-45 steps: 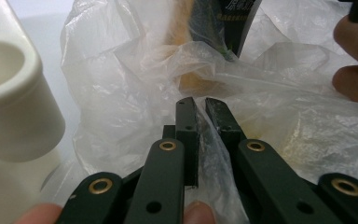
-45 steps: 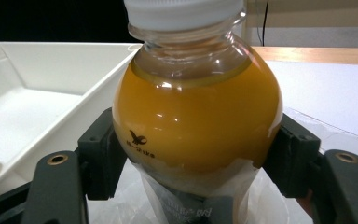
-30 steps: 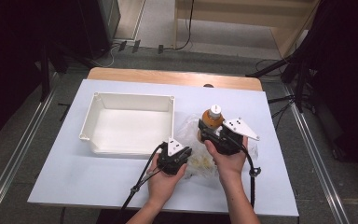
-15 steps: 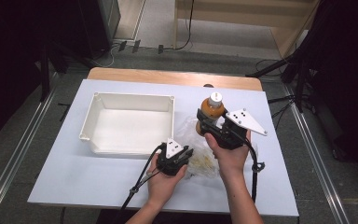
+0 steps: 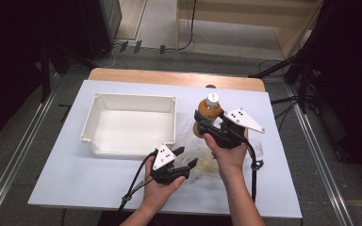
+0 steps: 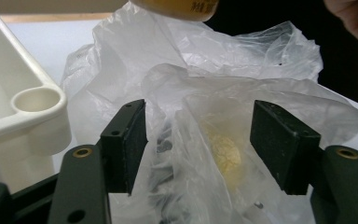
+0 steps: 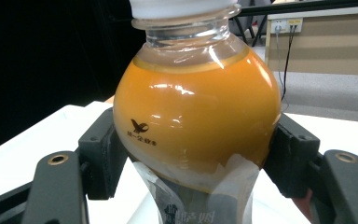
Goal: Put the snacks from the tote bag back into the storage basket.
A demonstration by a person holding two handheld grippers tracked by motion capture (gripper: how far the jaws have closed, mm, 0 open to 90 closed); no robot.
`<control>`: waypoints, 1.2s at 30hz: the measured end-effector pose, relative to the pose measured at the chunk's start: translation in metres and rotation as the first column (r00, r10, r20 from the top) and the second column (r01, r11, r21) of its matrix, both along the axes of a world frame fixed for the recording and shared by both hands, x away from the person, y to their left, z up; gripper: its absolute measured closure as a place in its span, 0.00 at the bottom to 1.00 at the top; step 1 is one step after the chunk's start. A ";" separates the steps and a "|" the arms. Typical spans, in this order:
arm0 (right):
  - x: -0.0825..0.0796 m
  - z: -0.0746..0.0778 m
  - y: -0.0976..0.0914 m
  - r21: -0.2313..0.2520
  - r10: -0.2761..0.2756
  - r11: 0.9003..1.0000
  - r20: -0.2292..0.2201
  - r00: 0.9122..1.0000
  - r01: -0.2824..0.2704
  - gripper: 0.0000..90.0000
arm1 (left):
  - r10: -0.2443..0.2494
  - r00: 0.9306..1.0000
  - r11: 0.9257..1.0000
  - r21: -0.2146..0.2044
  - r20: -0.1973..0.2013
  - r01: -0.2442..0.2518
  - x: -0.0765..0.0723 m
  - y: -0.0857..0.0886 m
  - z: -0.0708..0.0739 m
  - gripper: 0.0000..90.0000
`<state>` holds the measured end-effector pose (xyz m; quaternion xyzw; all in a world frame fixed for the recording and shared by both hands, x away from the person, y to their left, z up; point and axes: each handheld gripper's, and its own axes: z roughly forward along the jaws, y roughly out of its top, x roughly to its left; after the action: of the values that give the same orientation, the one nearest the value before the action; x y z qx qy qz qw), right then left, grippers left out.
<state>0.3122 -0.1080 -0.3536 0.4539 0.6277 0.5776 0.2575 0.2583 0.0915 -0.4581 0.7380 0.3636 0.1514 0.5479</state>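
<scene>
- Black pads of the right gripper (image 7: 193, 154) press on both sides of the orange juice bottle (image 7: 196, 121), at its round belly; the bottle stands upright between them, white cap on top.
- Its label hangs below the pads, and the bottle is lifted above the clear plastic bag (image 5: 202, 162), whose base shows at 12 o'clock in the left gripper view.
- Jaws of the left gripper (image 6: 209, 144) have just been opening and now stand fairly wide; crumpled bag film lies between them, but the pads do not press it.
- Something pale yellow (image 6: 223, 154) sits inside the bag, between the jaws.
- On the high view, the white tray (image 5: 96, 136) lies at 10 o'clock from the left gripper (image 5: 184, 157), just beside the bag, on the white table (image 5: 75, 174).
</scene>
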 end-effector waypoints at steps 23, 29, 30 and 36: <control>0.002 -0.005 0.007 -0.005 0.013 1.000 -0.011 1.000 -0.013 0.35 | 0.008 1.000 1.000 -0.001 -0.010 -0.008 -0.017 0.075 0.013 0.03; 0.003 -0.008 0.010 -0.001 0.003 1.000 -0.021 1.000 -0.003 0.35 | 0.050 0.999 0.999 0.006 -0.014 -0.050 -0.018 0.101 0.009 0.02; 0.003 -0.008 0.010 -0.002 0.003 1.000 -0.021 1.000 -0.003 0.35 | 0.056 0.998 0.998 0.000 -0.011 -0.056 -0.017 0.105 0.009 0.02; 0.004 -0.008 0.012 -0.013 0.009 1.000 -0.021 1.000 -0.009 0.35 | 0.098 0.995 0.995 -0.005 0.000 -0.098 -0.016 0.130 0.011 0.02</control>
<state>0.3157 -0.0963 -0.3618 0.4554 0.6361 0.5700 0.2511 0.2422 0.2220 -0.4472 0.7179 0.3995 0.1772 0.5419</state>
